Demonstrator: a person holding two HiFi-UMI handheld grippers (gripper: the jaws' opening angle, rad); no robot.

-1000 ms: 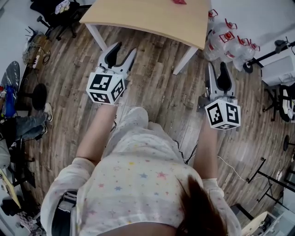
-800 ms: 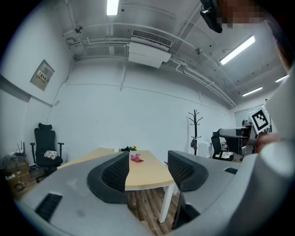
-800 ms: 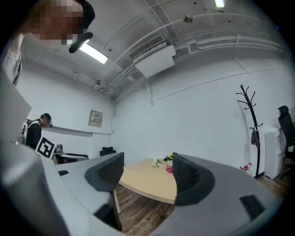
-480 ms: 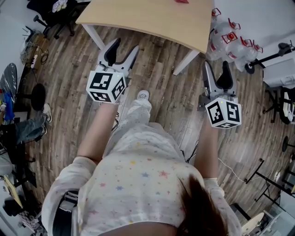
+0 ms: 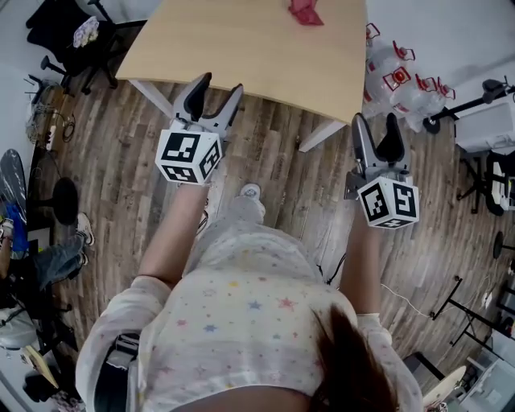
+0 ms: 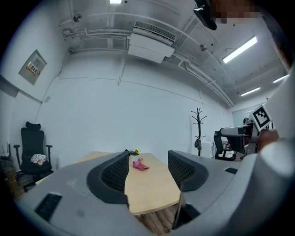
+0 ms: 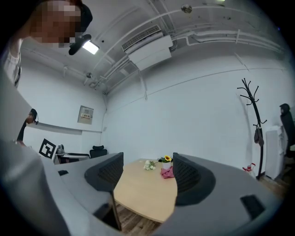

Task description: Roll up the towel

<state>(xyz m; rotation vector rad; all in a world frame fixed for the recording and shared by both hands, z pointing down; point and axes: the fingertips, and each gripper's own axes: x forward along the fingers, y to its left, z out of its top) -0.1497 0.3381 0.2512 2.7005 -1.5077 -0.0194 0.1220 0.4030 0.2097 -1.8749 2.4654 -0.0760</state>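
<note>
The towel (image 5: 305, 11), a small pink crumpled heap, lies at the far end of a pale wooden table (image 5: 241, 48), a little right of its middle. In the right gripper view the towel (image 7: 168, 172) sits just beside a small pot with a sunflower (image 7: 166, 159), and white flowers (image 7: 148, 164) lie to their left. The person stands on a wood floor (image 5: 282, 169) at the near end of the table, with both grippers held out level towards it. The left gripper (image 5: 216, 84) is over the table's near edge; its jaws have just been opening and are now spread wide, with nothing between them. The right gripper (image 5: 374, 121) is short of the table's near right corner, over the floor, its jaws also released and empty. Both grippers are well apart from the towel. A cluster of water bottles (image 5: 398, 72) stands on the floor to the right of the table.
</note>
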